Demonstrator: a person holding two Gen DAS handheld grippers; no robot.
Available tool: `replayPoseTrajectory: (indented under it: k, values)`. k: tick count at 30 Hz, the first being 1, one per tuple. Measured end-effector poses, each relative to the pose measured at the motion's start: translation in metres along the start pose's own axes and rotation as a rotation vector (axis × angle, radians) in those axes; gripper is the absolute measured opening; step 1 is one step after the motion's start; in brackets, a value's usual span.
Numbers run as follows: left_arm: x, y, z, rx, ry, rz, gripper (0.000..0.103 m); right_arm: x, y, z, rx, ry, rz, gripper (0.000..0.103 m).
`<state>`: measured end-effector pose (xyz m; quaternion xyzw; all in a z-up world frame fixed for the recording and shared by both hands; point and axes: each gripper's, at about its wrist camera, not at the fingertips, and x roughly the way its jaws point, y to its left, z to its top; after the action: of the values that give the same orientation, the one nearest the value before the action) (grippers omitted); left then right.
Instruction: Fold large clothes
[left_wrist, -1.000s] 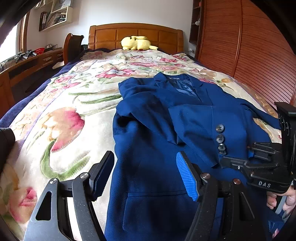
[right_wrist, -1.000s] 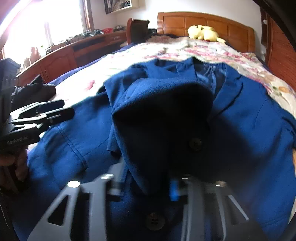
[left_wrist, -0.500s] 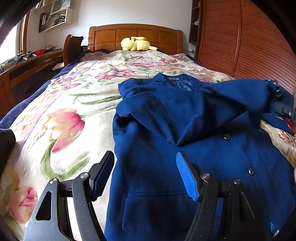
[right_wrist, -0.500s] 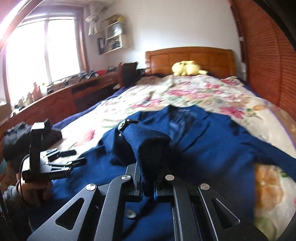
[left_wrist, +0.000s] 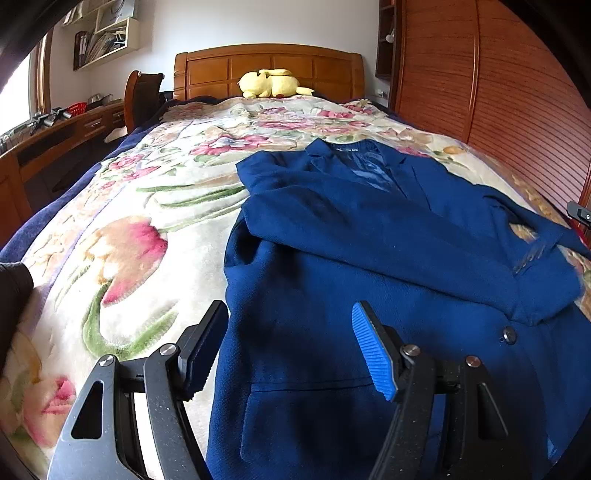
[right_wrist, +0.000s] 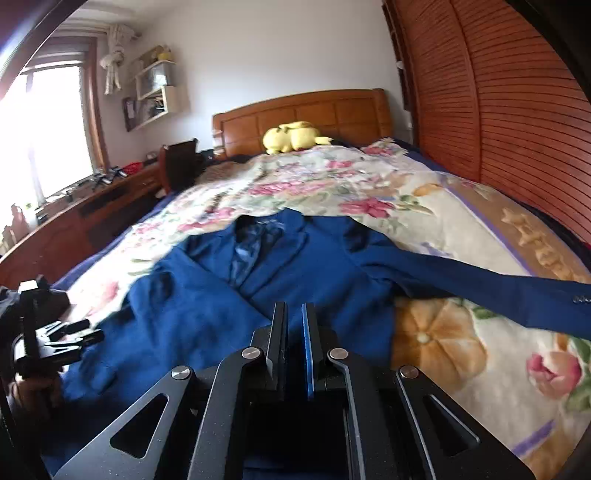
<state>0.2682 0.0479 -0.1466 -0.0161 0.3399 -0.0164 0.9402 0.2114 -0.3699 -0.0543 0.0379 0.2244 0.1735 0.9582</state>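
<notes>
Two tools over one blue blazer

Left tool (left_wrist: 288, 343): spread wide, empty, hovering above blazer's (left_wrist: 369, 266) lower left front. Right tool (right_wrist: 294, 339): pinched nearly together, nothing between. Blue blazer: flat, face up on floral bedspread (right_wrist: 443, 229), collar toward wooden headboard (right_wrist: 314, 110), one sleeve (right_wrist: 480, 284) stretched out sideways. Yellow plush toy (right_wrist: 291, 136) by headboard.
</notes>
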Motion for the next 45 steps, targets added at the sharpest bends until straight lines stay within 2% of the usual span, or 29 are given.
replayPoseTrajectory:
  k: [1,2,3,5,6,11,17,29,36,45]
  values:
    - [0.000,-0.001,0.000,0.004,0.001,0.002,0.070,0.002,0.005,-0.002,-0.008,0.009,-0.013,0.011]
    - [0.000,-0.002,0.000,0.008,0.001,0.005,0.070,0.005,0.008,-0.003,-0.013,0.018,-0.025,0.022]
    - [0.000,-0.002,0.000,0.010,0.000,0.006,0.070,0.009,0.012,-0.003,-0.015,0.026,-0.031,0.038]
    - [0.000,-0.002,0.000,0.009,-0.001,0.006,0.070,0.015,0.014,0.007,-0.018,0.050,-0.029,0.055]
    - [0.000,-0.002,0.000,0.008,-0.001,0.005,0.070,0.020,0.017,0.005,-0.024,0.071,-0.035,0.056]
    - [-0.001,-0.004,0.000,0.009,0.000,0.004,0.070,0.045,0.008,0.002,-0.035,0.175,-0.094,0.056]
    - [-0.003,-0.007,0.002,0.015,-0.009,0.005,0.070,0.075,-0.010,-0.007,0.037,0.272,-0.098,0.056]
    - [-0.008,-0.007,0.004,0.018,-0.025,-0.013,0.070,0.099,-0.015,-0.012,0.032,0.300,-0.104,0.054]
    - [-0.030,-0.019,0.006,0.062,-0.069,-0.055,0.070,0.061,-0.022,-0.005,-0.021,0.289,-0.145,0.055]
    - [-0.048,-0.047,0.005,0.100,-0.062,-0.158,0.070,-0.011,-0.092,0.011,-0.051,0.243,-0.345,0.056]
